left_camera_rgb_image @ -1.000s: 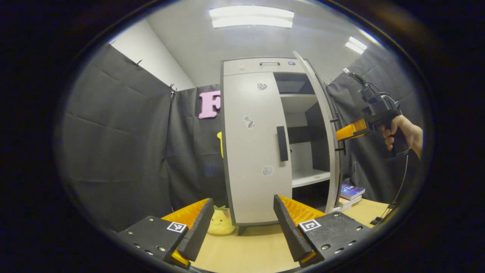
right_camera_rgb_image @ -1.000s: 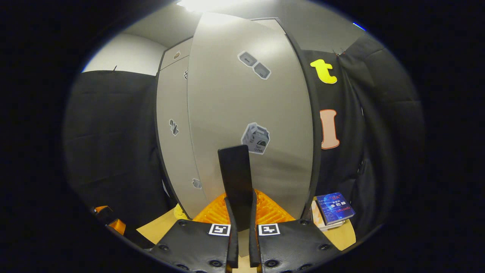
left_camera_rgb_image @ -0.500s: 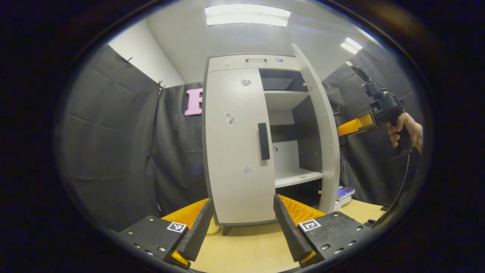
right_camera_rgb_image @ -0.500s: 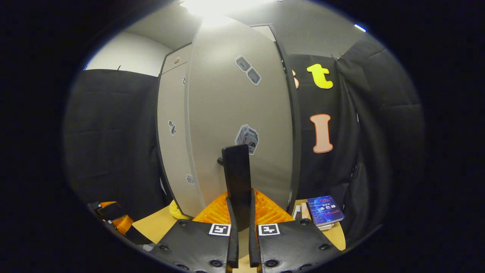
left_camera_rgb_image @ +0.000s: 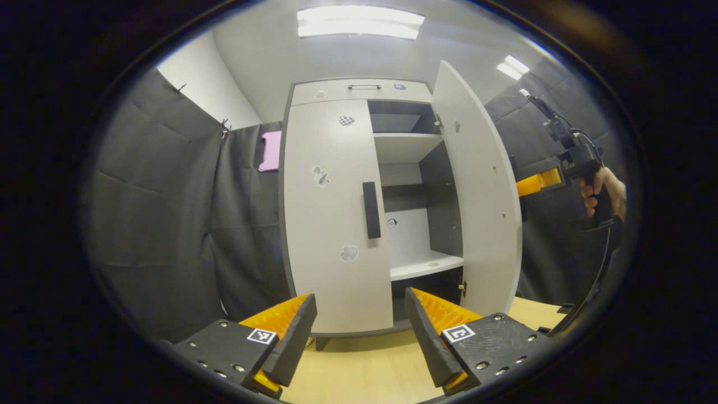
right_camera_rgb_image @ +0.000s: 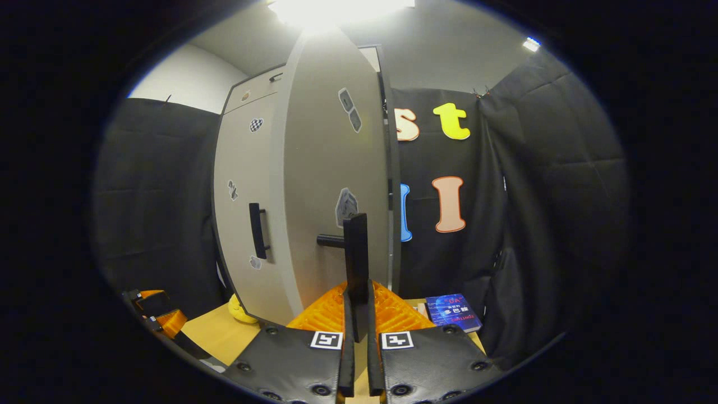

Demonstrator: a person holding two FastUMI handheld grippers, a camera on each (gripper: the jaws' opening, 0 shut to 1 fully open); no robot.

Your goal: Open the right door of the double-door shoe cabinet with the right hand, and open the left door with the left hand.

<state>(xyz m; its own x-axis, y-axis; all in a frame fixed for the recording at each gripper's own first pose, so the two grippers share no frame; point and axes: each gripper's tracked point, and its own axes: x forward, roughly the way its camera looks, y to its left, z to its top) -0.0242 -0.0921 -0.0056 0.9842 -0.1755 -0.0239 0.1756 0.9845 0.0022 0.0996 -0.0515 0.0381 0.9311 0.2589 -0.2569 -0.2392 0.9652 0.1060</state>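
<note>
- My right gripper [right_camera_rgb_image: 358, 336] is clenched on the right door's handle [right_camera_rgb_image: 355, 264]: both fingers press its dark upright bar, which stands up between them in the right gripper view.
- The right door [left_camera_rgb_image: 477, 191] is swung wide out from the shoe cabinet [left_camera_rgb_image: 359, 90]; in the left gripper view I look at its pale inner face, and in the right gripper view at its outer face with two stickers on it.
- In the left gripper view my right gripper [left_camera_rgb_image: 535, 182] reaches in from the far side of that open door, with my hand [left_camera_rgb_image: 603, 193] around its grip and a cable hanging from it.
- My left gripper [left_camera_rgb_image: 359, 331] is released, its fingers spread wide apart and holding nothing, low in front of the cabinet and apart from it.
- The left door [left_camera_rgb_image: 331, 213] is shut, flat against the cabinet front, with its dark upright handle [left_camera_rgb_image: 371, 210] near its inner edge and three small stickers on its face.
- Behind the open right door the cabinet shows pale shelves [left_camera_rgb_image: 426, 265] and dark side walls.
- The cabinet stands on a light wooden table [left_camera_rgb_image: 364, 370], against the black cloth wall.
- In the right gripper view a blue book [right_camera_rgb_image: 453, 312] lies on the table just right of the open door, and something yellow [right_camera_rgb_image: 241, 311] sits low at the cabinet's left corner; I cannot tell what it is.
- My left gripper [right_camera_rgb_image: 157, 314] also shows at the lower left of the right gripper view.
</note>
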